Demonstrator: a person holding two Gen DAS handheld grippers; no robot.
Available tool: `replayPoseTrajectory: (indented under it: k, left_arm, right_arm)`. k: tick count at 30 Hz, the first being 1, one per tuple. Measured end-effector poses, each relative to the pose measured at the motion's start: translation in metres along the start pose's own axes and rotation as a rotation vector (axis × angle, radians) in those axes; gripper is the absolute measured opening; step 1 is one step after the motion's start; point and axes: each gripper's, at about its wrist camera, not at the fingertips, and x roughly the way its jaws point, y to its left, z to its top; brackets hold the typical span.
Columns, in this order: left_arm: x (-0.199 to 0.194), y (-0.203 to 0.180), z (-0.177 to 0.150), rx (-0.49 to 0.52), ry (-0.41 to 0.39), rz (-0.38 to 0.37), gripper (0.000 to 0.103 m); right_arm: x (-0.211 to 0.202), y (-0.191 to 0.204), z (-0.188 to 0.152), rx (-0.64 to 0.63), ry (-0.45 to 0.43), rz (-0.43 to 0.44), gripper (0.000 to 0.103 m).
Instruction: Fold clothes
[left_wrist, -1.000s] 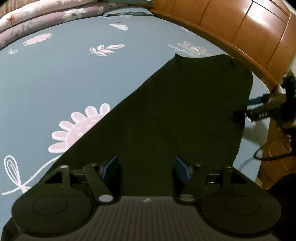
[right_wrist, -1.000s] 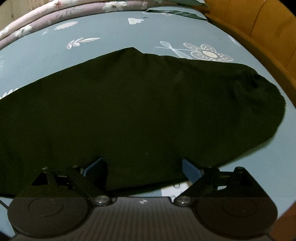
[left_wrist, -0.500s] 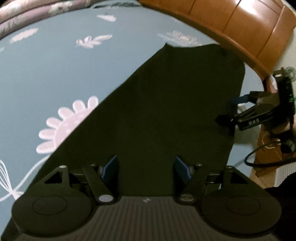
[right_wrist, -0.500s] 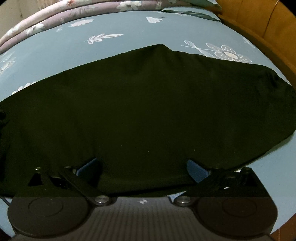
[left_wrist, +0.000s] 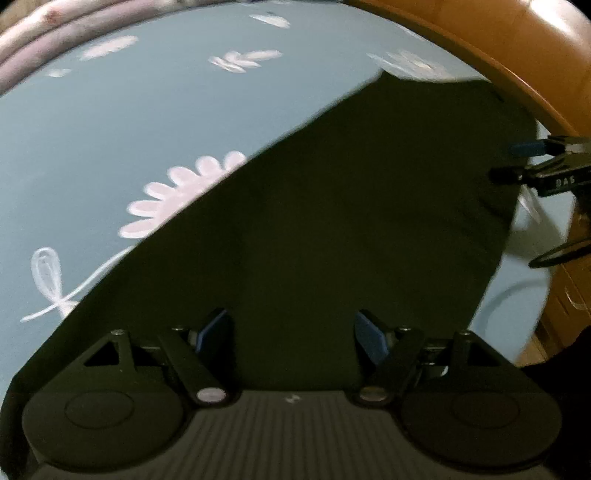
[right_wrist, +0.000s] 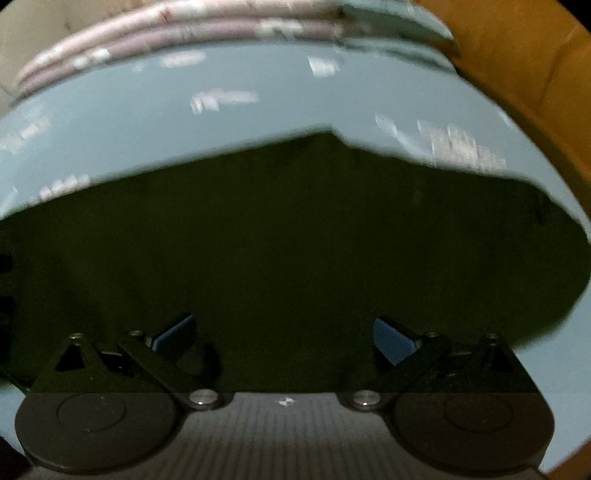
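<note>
Black cloth (left_wrist: 332, 221) is spread flat on the blue bed (left_wrist: 110, 129); it looks soft, light and floppy. Both grippers' fingers (left_wrist: 214, 330) (right_wrist: 391, 341) are held wide apart, empty. An edge or corner is best pinched.

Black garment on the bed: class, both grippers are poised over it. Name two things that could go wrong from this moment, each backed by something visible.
1. Both views are motion-blurred and the black garment shows almost no visible creases, so the open left gripper or right gripper may miss the hem.
2. The garment's far end lies close to the wooden bed frame at the edge of the blue floral sheet; a pull could drag it off.
</note>
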Motion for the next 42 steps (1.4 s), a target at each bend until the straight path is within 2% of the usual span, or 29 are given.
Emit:
replayPoseTrajectory:
  k: [3, 5, 8, 11, 14, 18, 20, 23, 26, 35, 39, 42]
  left_arm:
    - [-0.006, -0.021, 0.002, -0.02, -0.042, 0.081, 0.075]
    - [-0.008, -0.034, -0.003, -0.048, -0.051, 0.117, 0.076]
    - [-0.006, -0.036, -0.02, -0.137, -0.012, 0.155, 0.076]
    - [-0.008, -0.027, -0.041, -0.283, 0.009, 0.175, 0.076]
    - [-0.019, -0.02, -0.055, -0.407, -0.009, 0.177, 0.076]
    - [-0.034, -0.011, -0.06, -0.501, -0.046, 0.239, 0.076]
    - [-0.041, -0.001, -0.058, -0.538, -0.072, 0.304, 0.076]
    - [-0.05, 0.013, -0.063, -0.609, -0.115, 0.335, 0.076]
    - [-0.049, 0.026, -0.074, -0.683, -0.113, 0.361, 0.076]
    - [-0.062, 0.027, -0.108, -0.786, -0.092, 0.373, 0.075]
    - [-0.077, 0.041, -0.103, -0.746, -0.167, 0.385, 0.075]
    - [-0.086, 0.053, -0.098, -0.713, -0.224, 0.389, 0.075]
  right_arm:
    - [-0.001, -0.013, 0.014, -0.046, -0.06, 0.03, 0.103]
    - [0.012, -0.018, 0.02, -0.082, -0.038, 0.043, 0.103]
    - [0.026, -0.02, 0.021, -0.146, -0.022, 0.109, 0.103]
    - [0.04, -0.019, 0.016, -0.182, 0.024, 0.153, 0.103]
    - [0.043, -0.013, 0.011, -0.235, 0.019, 0.155, 0.103]
    - [0.046, -0.017, 0.011, -0.26, 0.028, 0.194, 0.103]
    - [0.047, -0.018, 0.013, -0.275, 0.042, 0.207, 0.103]
    - [0.049, -0.018, 0.016, -0.292, 0.057, 0.208, 0.103]
    - [0.05, -0.017, 0.017, -0.297, 0.066, 0.208, 0.103]
    - [0.051, -0.014, 0.023, -0.312, 0.112, 0.2, 0.103]
    - [0.05, -0.011, 0.031, -0.318, 0.141, 0.194, 0.103]
    - [0.041, -0.005, 0.037, -0.313, 0.108, 0.164, 0.103]
